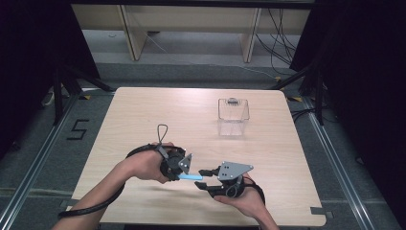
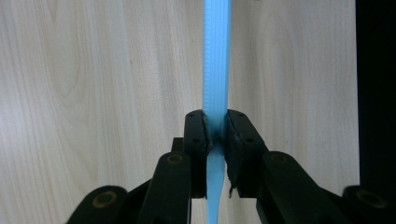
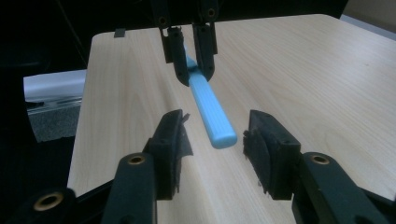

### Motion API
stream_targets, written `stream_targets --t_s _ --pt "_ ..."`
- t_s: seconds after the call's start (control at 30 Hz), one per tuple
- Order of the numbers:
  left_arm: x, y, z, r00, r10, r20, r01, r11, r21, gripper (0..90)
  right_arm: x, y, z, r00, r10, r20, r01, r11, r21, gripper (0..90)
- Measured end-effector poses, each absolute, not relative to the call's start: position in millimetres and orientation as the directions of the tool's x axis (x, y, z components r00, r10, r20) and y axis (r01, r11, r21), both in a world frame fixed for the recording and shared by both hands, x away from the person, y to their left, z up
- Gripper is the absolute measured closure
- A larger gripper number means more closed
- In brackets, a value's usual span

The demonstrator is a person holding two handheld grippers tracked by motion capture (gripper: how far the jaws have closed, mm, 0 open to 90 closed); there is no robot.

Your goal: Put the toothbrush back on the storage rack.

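Observation:
A light blue ribbed stick (image 1: 190,177) hangs just above the wooden table (image 1: 143,120) near its front edge, lying level between my two hands. My left gripper (image 1: 182,175) is shut on its thinner part; in the left gripper view the pads (image 2: 198,133) squeeze the stick (image 2: 217,60) from both sides. My right gripper (image 1: 203,178) faces it from the right. In the right gripper view the stick's rounded thick end (image 3: 219,133) lies between the jaws of my right gripper (image 3: 217,123) with a gap on each side. The left gripper (image 3: 194,74) shows beyond it.
A clear plastic box (image 1: 233,115) stands on the far right part of the table. Bare wood lies between it and my hands. A black cable (image 1: 95,203) trails from the left gripper off the front edge. Dark stands flank the table.

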State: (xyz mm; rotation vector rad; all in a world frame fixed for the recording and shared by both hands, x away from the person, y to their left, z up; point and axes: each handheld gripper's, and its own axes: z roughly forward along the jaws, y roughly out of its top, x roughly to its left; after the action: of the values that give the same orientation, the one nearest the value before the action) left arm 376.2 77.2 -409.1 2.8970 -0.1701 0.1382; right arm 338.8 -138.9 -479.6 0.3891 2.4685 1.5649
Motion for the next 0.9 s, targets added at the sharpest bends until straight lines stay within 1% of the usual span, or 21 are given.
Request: stream_targets --t_s 0.07,0.1,0.23,0.27,0.3,0.63,0.67,0.73,0.77,0.9 --pt "376.0 76.9 -408.8 0.988 -0.107 0.109 -0.13 -0.964 0.23 78.4 338.7 -138.0 -480.5 -0.948 0.318 -0.011 0.125 0.405 0.906 58.8" --pt "375.1 75.7 -408.0 0.988 -0.112 0.107 -0.135 -0.963 0.232 78.4 341.2 -137.5 -480.6 -0.949 0.313 -0.03 0.103 0.401 0.91 60.6" --pt "374.3 73.6 -406.5 0.986 -0.123 0.112 -0.147 -0.961 0.236 78.4 342.6 -135.4 -479.9 -0.953 0.3 -0.033 0.091 0.39 0.916 63.8" --pt "373.5 73.0 -406.7 0.987 -0.112 0.113 -0.138 -0.958 0.251 78.4 342.8 -135.0 -479.7 -0.954 0.297 -0.033 0.089 0.389 0.917 64.3" --pt "373.8 72.4 -405.5 0.985 -0.125 0.116 -0.15 -0.959 0.24 78.4 343.1 -134.8 -479.3 -0.955 0.293 -0.034 0.088 0.391 0.916 64.9" --pt "372.0 69.8 -404.4 0.983 -0.141 0.119 -0.167 -0.957 0.238 78.4 342.3 -131.9 -482.5 -0.965 0.257 -0.047 0.059 0.39 0.919 72.2" --pt "370.1 69.8 -406.3 0.987 -0.114 0.109 -0.14 -0.954 0.266 78.4 342.4 -131.7 -482.6 -0.965 0.256 -0.052 0.053 0.388 0.92 72.8" --pt "370.1 69.6 -406.3 0.987 -0.117 0.11 -0.143 -0.954 0.264 78.4 342.4 -131.7 -482.6 -0.965 0.255 -0.052 0.053 0.386 0.921 73.4" --pt "371.3 69.3 -404.3 0.982 -0.145 0.119 -0.17 -0.956 0.239 78.4 342.6 -131.9 -482.2 -0.965 0.255 -0.057 0.048 0.386 0.921 75.1" --pt "370.6 69.2 -402.7 0.981 -0.149 0.126 -0.176 -0.955 0.239 78.4 342.9 -133.1 -481.5 -0.968 0.243 -0.062 0.038 0.384 0.922 76.5"
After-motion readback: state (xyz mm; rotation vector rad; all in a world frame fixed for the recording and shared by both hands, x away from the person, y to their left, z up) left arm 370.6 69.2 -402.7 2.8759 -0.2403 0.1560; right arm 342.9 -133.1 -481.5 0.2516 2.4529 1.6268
